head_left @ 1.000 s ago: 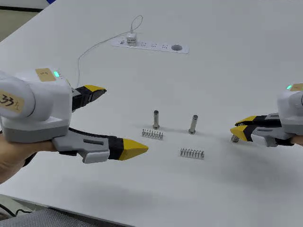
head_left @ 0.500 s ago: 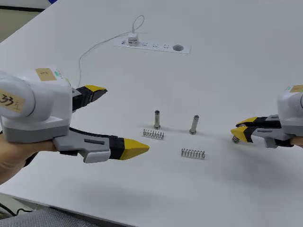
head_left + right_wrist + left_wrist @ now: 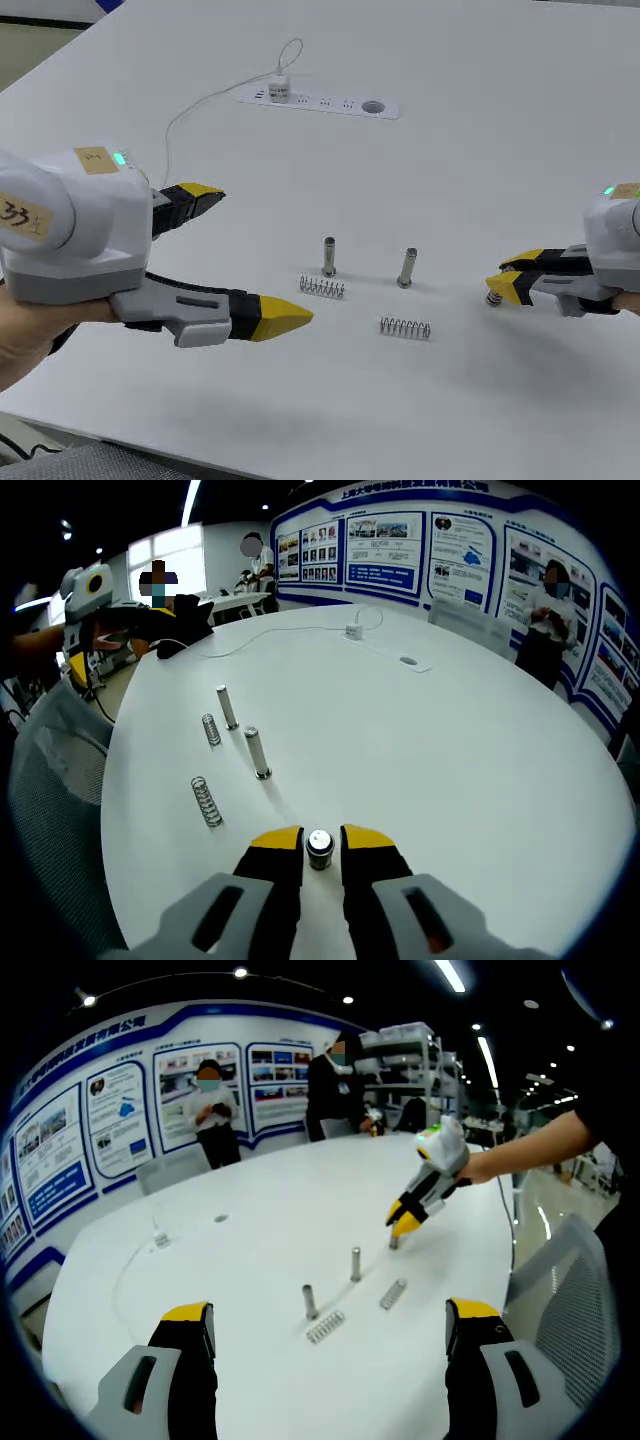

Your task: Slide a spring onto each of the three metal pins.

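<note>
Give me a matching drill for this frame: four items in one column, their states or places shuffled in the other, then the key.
Items
1. left gripper
2. right gripper
3. power strip
4. front spring

States or places
A. lies on its side, loose
B. jaws wide apart, nothing between them
C. jaws close on either side of an upright pin
D. at the far end, with a white plug in it

Pairs: 1-B, 2-C, 3-D, 4-A
</note>
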Demonstrator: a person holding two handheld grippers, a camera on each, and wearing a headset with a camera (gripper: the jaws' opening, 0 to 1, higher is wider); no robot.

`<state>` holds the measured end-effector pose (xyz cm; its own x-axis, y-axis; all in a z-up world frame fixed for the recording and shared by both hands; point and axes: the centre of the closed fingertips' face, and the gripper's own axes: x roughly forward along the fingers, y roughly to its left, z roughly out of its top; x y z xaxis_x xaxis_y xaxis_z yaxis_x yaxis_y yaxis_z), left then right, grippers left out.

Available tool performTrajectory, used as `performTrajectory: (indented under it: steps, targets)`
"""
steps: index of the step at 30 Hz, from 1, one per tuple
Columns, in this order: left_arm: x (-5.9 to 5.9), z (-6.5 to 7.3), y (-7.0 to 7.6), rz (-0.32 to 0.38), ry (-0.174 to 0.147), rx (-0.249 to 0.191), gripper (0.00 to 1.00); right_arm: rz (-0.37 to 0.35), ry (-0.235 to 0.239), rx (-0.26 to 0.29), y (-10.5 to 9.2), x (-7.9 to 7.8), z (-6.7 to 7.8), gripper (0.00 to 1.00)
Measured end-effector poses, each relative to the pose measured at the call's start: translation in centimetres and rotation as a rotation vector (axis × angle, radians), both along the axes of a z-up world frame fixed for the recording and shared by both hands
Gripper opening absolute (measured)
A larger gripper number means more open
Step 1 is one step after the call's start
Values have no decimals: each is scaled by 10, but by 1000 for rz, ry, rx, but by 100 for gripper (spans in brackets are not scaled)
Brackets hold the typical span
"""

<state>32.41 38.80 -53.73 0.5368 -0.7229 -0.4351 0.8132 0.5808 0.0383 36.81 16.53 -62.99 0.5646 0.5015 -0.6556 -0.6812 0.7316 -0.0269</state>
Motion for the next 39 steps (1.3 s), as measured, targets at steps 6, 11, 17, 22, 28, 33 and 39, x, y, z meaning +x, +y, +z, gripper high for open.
performTrajectory:
  steps: [6, 11, 17, 22, 28, 33, 39]
  targets:
    - [0, 2, 0, 7, -3, -10, 98, 16, -46, -43, -1, -2, 11, 17]
    - [-2, 4, -5, -2, -10, -18, 98, 15, -62, -37, -1, -2, 20, 17]
    - [-2, 6, -5, -4, -14, -16, 98, 39, -80, -26, 7, -5, 32, 18]
    - [-3, 7, -2, 0, -18, -10, 98, 61, -71, -2, 21, -11, 33, 18]
    - [-6, 4, 4, 9, -14, -2, 97, 118, -48, -2, 40, -20, 25, 18]
    - [-7, 5, 4, 10, -14, -4, 97, 146, -33, -7, 49, -24, 19, 19]
    - [-5, 6, 3, 10, -16, -4, 97, 162, -7, 2, 58, -32, 7, 19]
